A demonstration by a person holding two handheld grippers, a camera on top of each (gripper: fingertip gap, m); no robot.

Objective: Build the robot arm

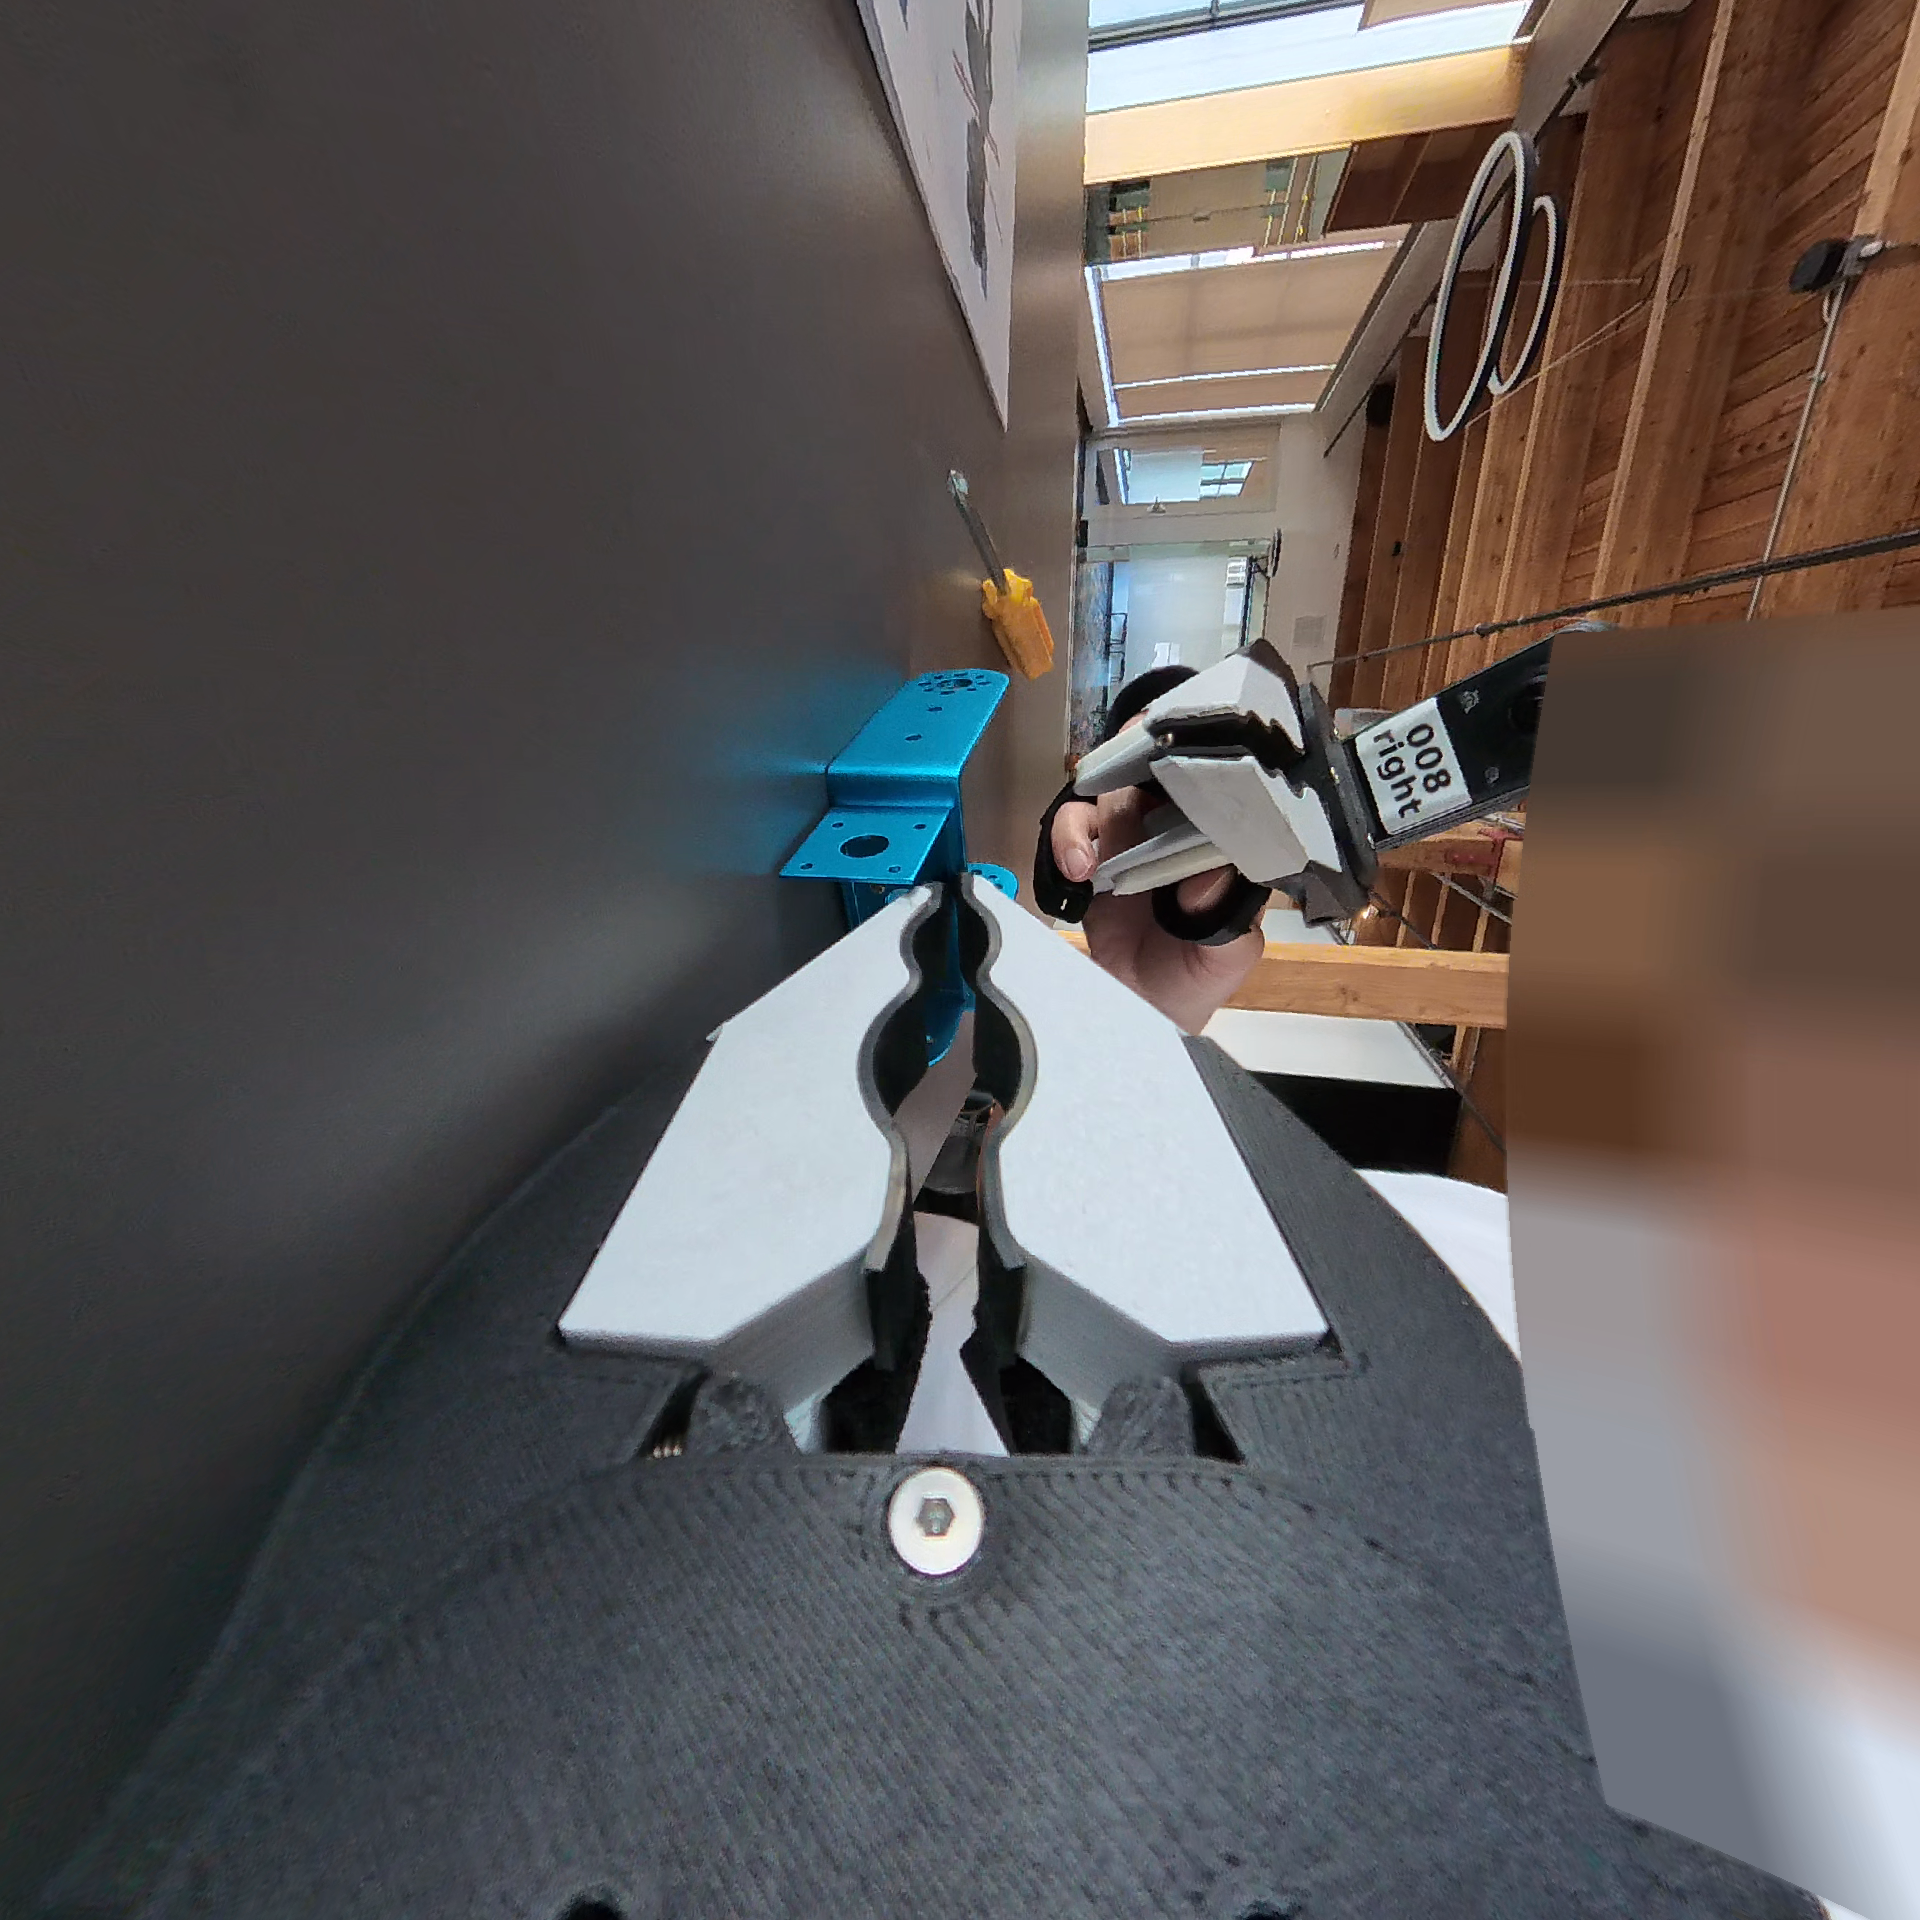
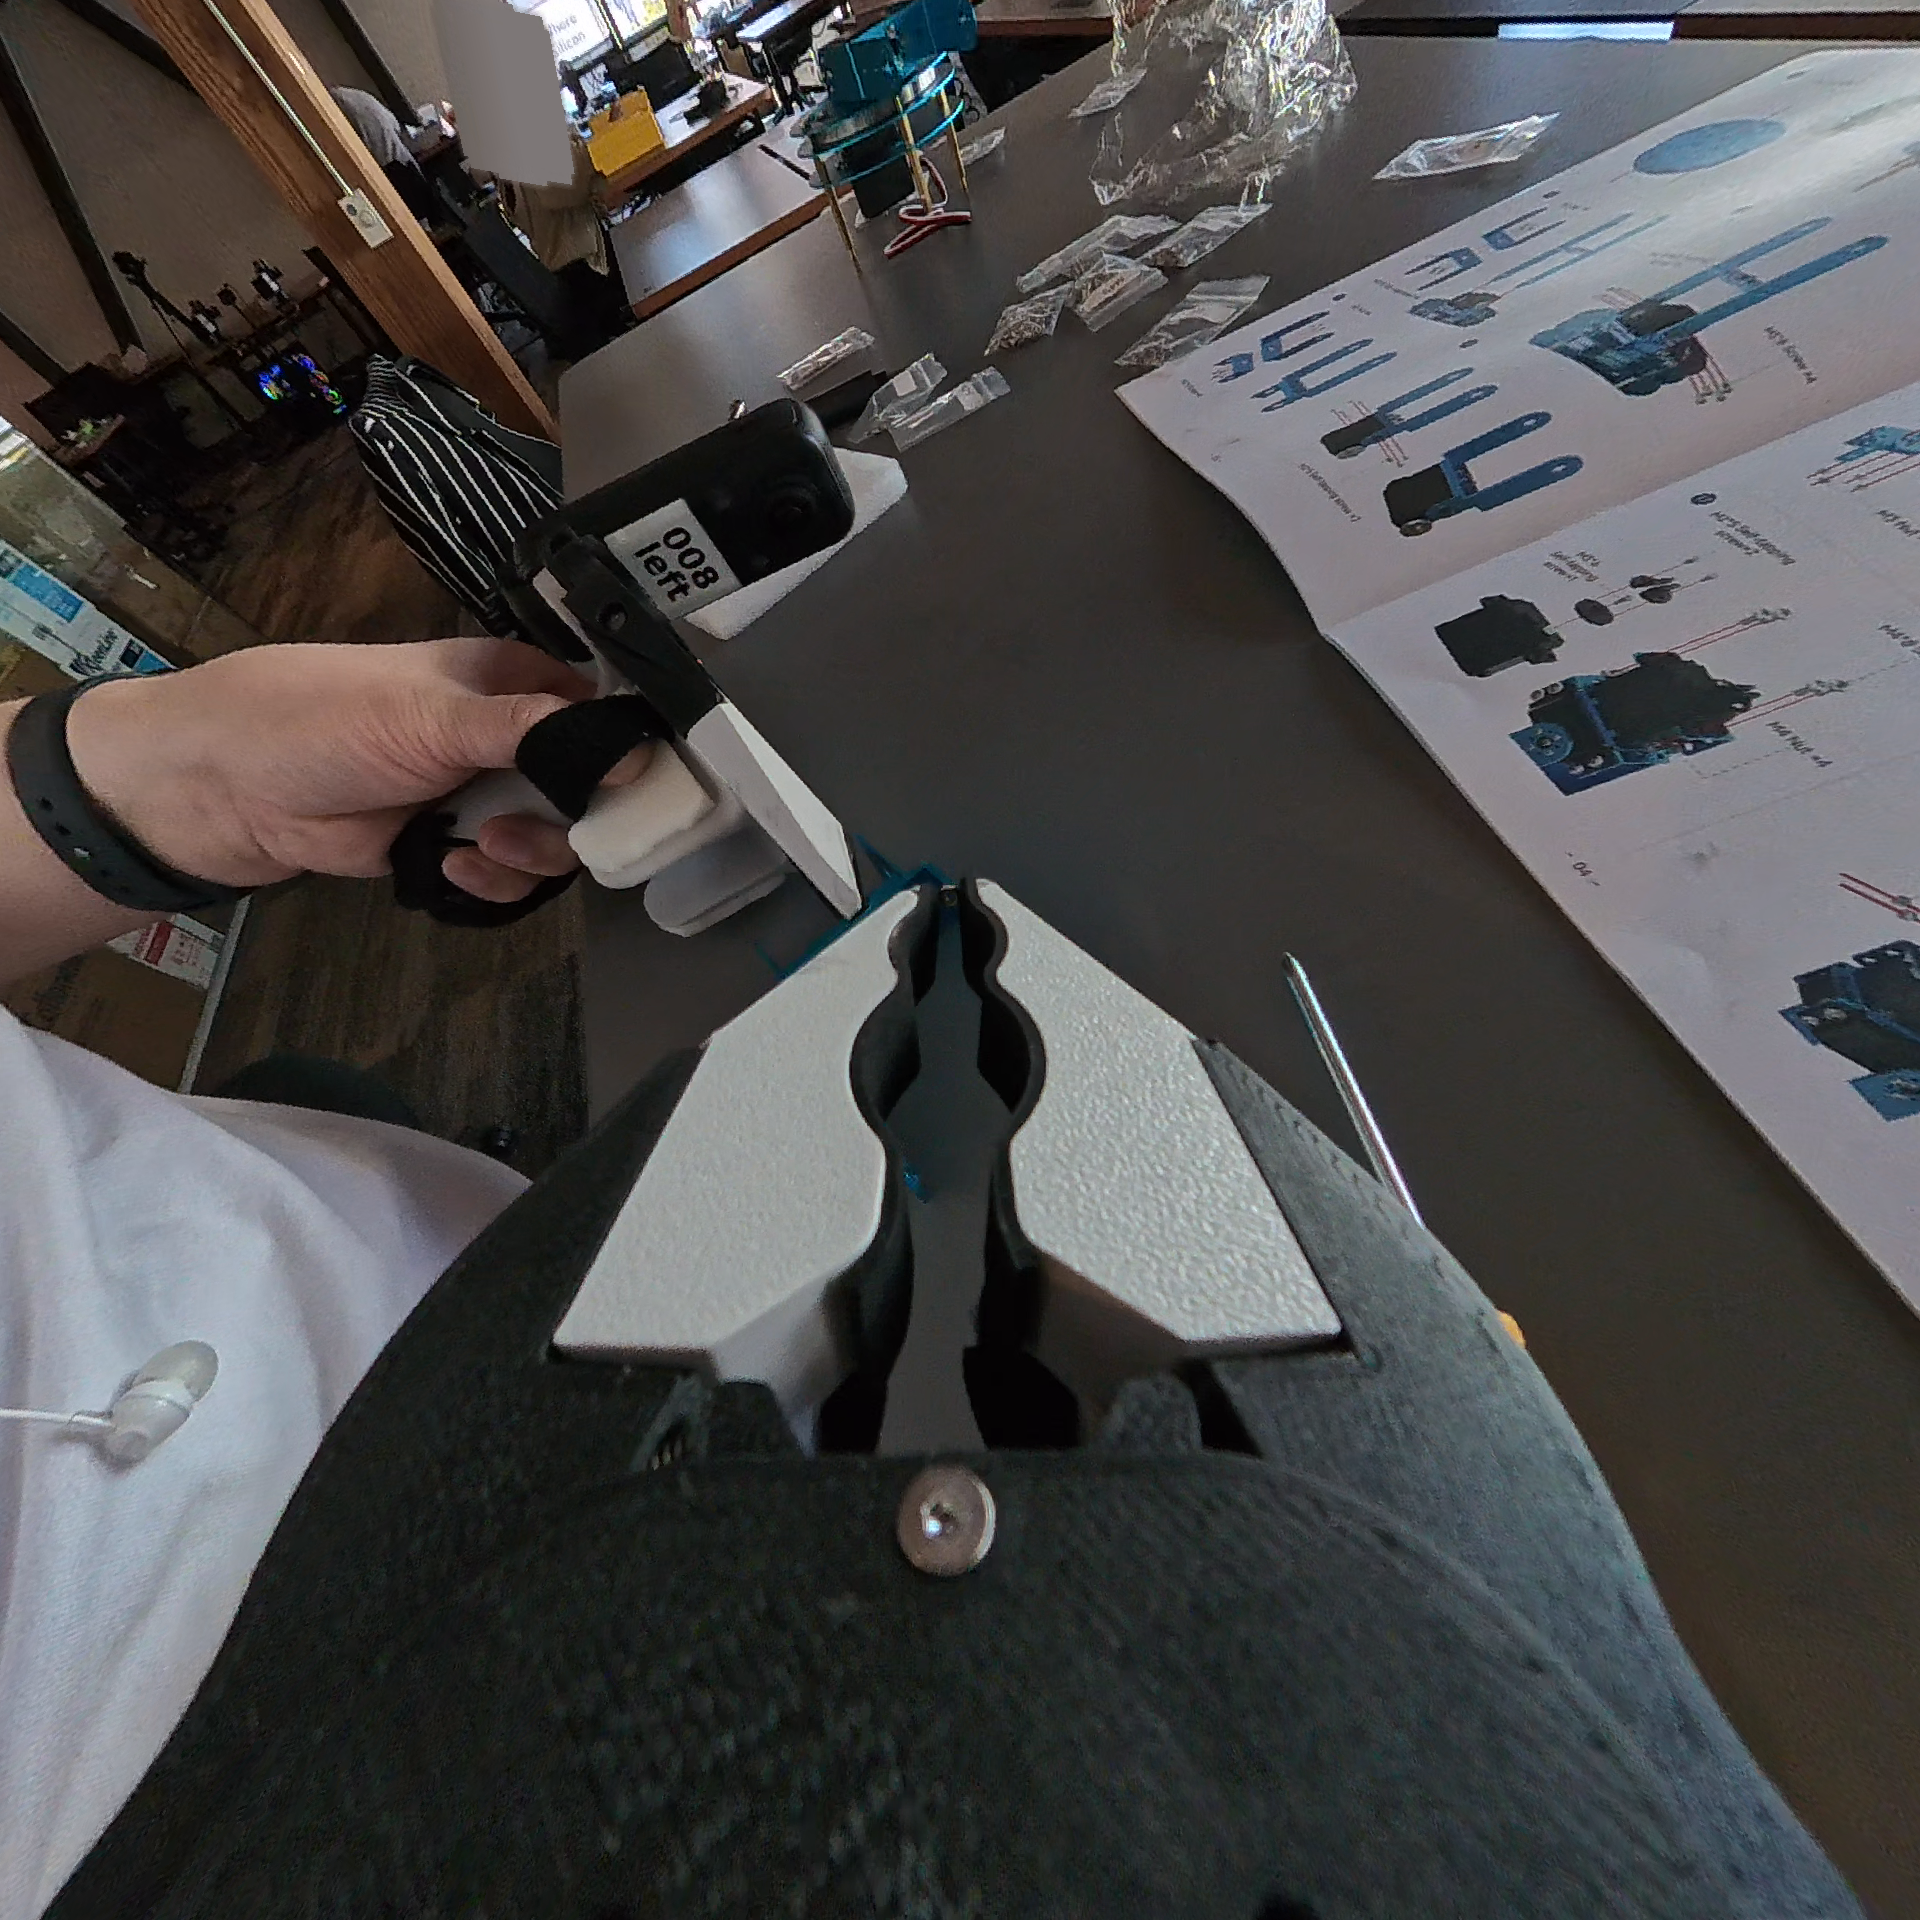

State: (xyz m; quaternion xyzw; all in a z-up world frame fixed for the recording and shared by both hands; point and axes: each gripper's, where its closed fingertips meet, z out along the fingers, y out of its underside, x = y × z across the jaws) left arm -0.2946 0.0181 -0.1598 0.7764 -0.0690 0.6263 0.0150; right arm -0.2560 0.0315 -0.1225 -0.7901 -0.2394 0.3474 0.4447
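A blue metal bracket (image 1: 894, 774) with several holes stands on the dark table (image 1: 416, 727). My left gripper (image 1: 958, 891) is shut on the bracket's lower part, and blue metal shows between its fingers. In the right wrist view the left gripper (image 2: 847, 894) reaches the bracket (image 2: 899, 883) from the left. My right gripper (image 2: 951, 891) is shut, hovering just above the bracket with its tips over it. A tiny dark speck sits at its tips; I cannot tell what it is. It also shows in the left wrist view (image 1: 1086, 779), held off the table. A yellow-handled screwdriver (image 1: 1018, 623) lies beyond the bracket.
The screwdriver's shaft (image 2: 1351, 1091) lies right of my right gripper. A large printed instruction sheet (image 2: 1558, 520) covers the table's right side. Several small clear bags (image 2: 1122, 281), crumpled plastic (image 2: 1216, 94), a white foam piece (image 2: 862, 488) and a blue assembly on brass posts (image 2: 894, 94) lie farther back. Left tips to right tips: about 6 cm.
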